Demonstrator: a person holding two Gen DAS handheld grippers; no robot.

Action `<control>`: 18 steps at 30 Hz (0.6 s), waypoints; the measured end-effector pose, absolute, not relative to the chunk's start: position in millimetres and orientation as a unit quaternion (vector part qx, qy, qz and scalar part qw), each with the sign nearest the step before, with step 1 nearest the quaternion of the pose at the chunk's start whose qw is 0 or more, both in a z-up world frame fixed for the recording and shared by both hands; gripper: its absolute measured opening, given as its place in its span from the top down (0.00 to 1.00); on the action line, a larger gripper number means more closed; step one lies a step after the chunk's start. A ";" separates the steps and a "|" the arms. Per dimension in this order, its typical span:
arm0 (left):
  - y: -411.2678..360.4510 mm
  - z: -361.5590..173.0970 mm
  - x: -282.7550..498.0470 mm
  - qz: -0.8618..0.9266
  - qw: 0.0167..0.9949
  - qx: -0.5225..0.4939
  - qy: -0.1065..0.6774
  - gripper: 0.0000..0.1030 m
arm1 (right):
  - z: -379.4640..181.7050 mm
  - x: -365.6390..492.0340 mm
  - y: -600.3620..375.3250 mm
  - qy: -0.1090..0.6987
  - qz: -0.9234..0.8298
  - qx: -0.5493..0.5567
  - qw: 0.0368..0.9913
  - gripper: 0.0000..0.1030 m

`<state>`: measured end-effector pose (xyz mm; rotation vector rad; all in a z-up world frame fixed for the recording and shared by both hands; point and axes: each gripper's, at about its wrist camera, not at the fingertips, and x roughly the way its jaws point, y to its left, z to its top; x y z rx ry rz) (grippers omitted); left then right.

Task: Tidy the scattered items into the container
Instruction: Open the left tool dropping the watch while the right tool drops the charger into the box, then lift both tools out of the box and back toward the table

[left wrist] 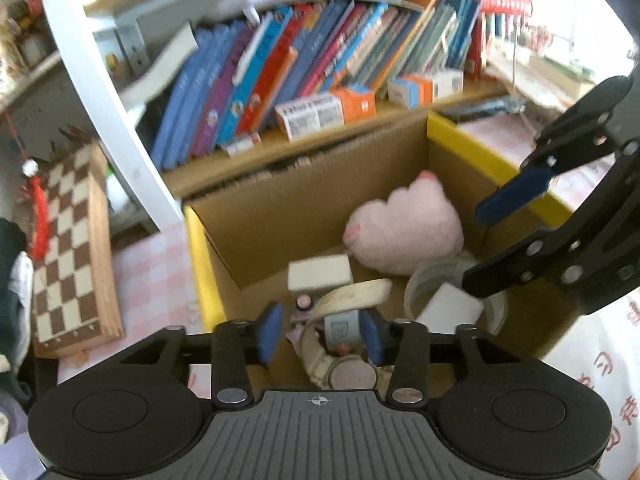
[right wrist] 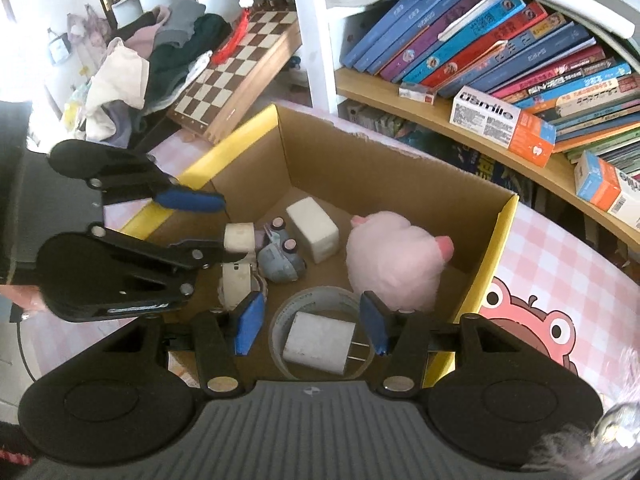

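An open cardboard box (left wrist: pixel 280 208) (right wrist: pixel 320 156) with yellow-edged flaps holds a pink plush pig (left wrist: pixel 404 232) (right wrist: pixel 392 258), a white block (left wrist: pixel 320 272) (right wrist: pixel 314 230), a small grey toy car (left wrist: pixel 336 326) (right wrist: pixel 278 258), a cream wristwatch (left wrist: pixel 344 368) (right wrist: pixel 238 280), and a tape roll (left wrist: pixel 420 284) (right wrist: pixel 320 300) with a white charger plug (left wrist: pixel 450 308) (right wrist: pixel 320 344) inside it. My left gripper (left wrist: pixel 320 334) (right wrist: pixel 224 226) is open and empty over the watch and car. My right gripper (right wrist: pixel 312 326) (left wrist: pixel 476 246) is open and empty above the tape roll and charger.
A bookshelf (left wrist: pixel 320 60) (right wrist: pixel 500 52) with leaning books and small cartons stands behind the box. A folded chessboard (left wrist: pixel 68 248) (right wrist: pixel 240 68) leans at the left, beside a pile of clothes (right wrist: pixel 148 60). The table has a pink checked cloth (right wrist: pixel 560 264).
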<state>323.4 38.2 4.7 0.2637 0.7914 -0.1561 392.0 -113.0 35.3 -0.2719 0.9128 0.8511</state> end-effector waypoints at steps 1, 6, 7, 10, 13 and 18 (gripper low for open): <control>39.0 9.8 318.6 -0.075 0.915 0.125 0.375 0.52 | 37.6 389.6 -113.2 0.422 0.396 -0.126 0.806 0.50; 41.4 31.2 293.4 -0.076 0.931 0.108 0.340 0.46 | 53.9 370.5 -114.0 0.387 0.394 -0.124 0.825 0.50; 41.1 33.9 288.8 -0.076 0.933 0.106 0.336 0.46 | 57.0 366.3 -113.7 0.382 0.395 -0.125 0.826 0.50; 40.5 40.2 275.4 -0.075 0.937 0.102 0.325 0.45 | 64.1 352.9 -112.0 0.373 0.399 -0.130 0.828 0.50; 40.6 46.2 260.1 -0.074 0.942 0.096 0.314 0.44 | 69.8 338.4 -111.8 0.366 0.398 -0.132 0.831 0.50; 41.2 55.3 232.4 -0.073 0.949 0.093 0.294 0.39 | 78.1 310.1 -115.3 0.353 0.389 -0.132 0.841 0.49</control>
